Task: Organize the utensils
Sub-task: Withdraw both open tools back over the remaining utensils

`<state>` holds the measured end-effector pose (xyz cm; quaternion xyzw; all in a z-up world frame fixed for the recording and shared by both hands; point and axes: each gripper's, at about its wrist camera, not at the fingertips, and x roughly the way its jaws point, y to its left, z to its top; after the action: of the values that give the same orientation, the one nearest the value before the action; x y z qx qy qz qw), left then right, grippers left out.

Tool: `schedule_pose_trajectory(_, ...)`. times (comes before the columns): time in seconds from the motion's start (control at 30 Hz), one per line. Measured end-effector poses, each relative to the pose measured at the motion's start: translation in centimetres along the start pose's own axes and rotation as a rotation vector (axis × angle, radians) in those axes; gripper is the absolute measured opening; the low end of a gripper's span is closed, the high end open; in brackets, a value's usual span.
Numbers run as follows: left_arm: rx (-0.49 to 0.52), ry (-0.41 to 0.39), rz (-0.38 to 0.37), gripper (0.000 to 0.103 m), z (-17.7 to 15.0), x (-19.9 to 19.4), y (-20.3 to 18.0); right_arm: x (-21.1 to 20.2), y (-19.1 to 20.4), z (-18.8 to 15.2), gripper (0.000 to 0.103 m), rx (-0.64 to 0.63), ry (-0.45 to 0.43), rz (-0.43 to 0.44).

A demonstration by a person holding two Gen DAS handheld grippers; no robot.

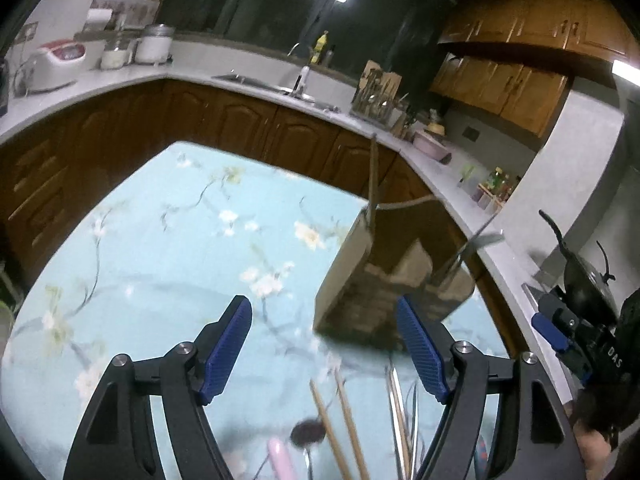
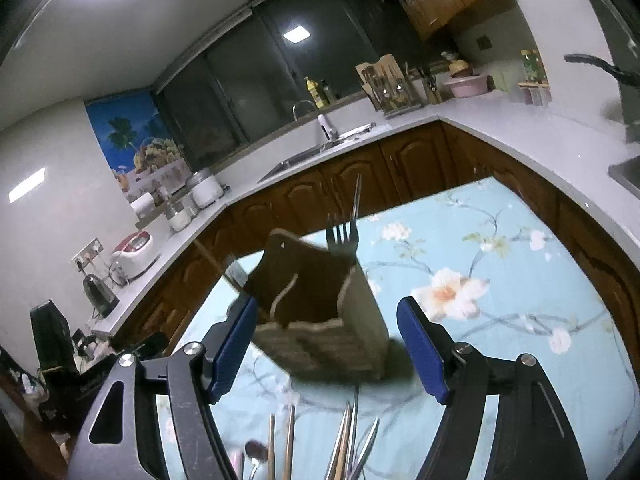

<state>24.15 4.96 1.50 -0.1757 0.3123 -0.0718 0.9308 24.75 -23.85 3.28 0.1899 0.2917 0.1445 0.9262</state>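
Holder [image 2: 320, 320] is sitting near counter [image 1: 140, 280] edge w/ fork [image 2: 342, 236] inside; both hand-held grippers [image 1: 324, 344] [image 2: 326, 344] are gaping empty, risking nudging it over.

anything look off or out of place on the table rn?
Mostly sorting left undone: the wooden utensil holder stands upright with a fork and a few sticks in it, while chopsticks and other cutlery lie loose on the floral tablecloth in front. Nothing spilled or visibly damaged; the frames are blurred.
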Motion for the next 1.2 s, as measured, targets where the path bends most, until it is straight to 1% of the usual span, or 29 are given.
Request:
schedule_pose_trajectory(0.13, -0.018, 0.026, 0.007, 0.074, -1.4, -2.1, 0.4, -1.1, 0.1, -1.8, 0.074, -0.018, 0.039, 0.004)
schedule_pose_trajectory(0.3, -0.014, 0.054, 0.02, 0.074, -2.9, -4.2, 1.0, -2.5, 0.0, -4.0, 0.074, -0.03, 0.079, -0.006)
schedule_pose_trajectory(0.6, -0.026, 0.103, 0.043, 0.074, -5.6, -6.2, 2.1, -4.1, -0.6, -7.4, 0.074, -0.016, 0.123, -0.02)
schedule_pose_trajectory(0.9, -0.015, 0.148, 0.067, 0.074, -6.8, -6.5, 2.4, -4.9, -1.3, -9.5, 0.074, -0.009, 0.149, -0.039)
schedule_pose_trajectory(1.2, 0.015, 0.199, 0.074, 0.074, -7.0, -3.5, 1.6, -3.3, -1.9, -10.8, 0.073, 0.006, 0.197, -0.045)
